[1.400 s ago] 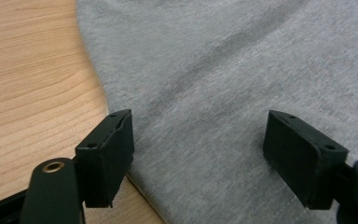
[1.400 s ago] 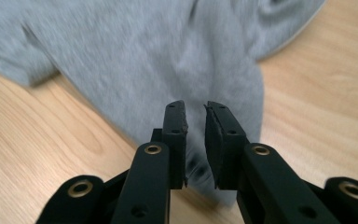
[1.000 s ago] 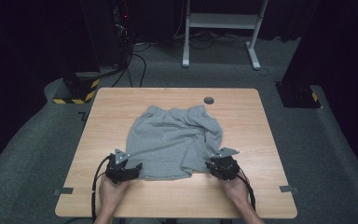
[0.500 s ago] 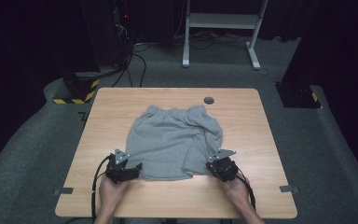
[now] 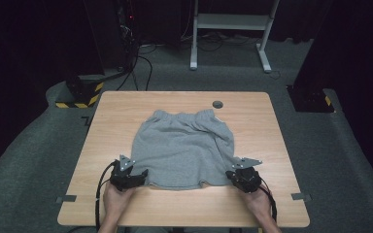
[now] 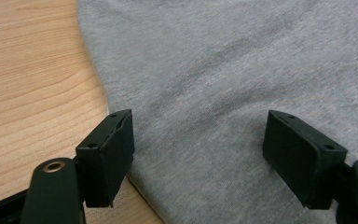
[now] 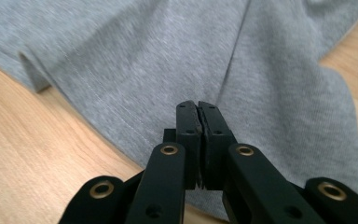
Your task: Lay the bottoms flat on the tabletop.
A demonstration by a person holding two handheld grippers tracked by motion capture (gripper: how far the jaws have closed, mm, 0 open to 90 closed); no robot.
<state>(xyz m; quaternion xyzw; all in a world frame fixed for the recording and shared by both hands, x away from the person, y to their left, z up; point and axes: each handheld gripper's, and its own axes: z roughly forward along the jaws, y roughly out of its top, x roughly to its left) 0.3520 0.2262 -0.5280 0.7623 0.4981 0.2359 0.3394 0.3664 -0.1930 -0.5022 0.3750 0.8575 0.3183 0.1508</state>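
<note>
A pair of grey shorts (image 5: pixel 182 148) lies spread on the middle of the wooden table (image 5: pixel 126 109), waistband toward the far edge, leg hems toward the near edge. The left gripper (image 5: pixel 138 175) sits at the hem's near left corner; in the left gripper view its jaws stand wide apart over the cloth (image 6: pixel 223 93), not pressing it. The right gripper (image 5: pixel 235 175) is at the near right leg; its jaws have just been closing and are now pinched together on a fold of the fabric (image 7: pixel 261 84). A small dark round grommet (image 5: pixel 217 104) sits near the table's far edge.
</note>
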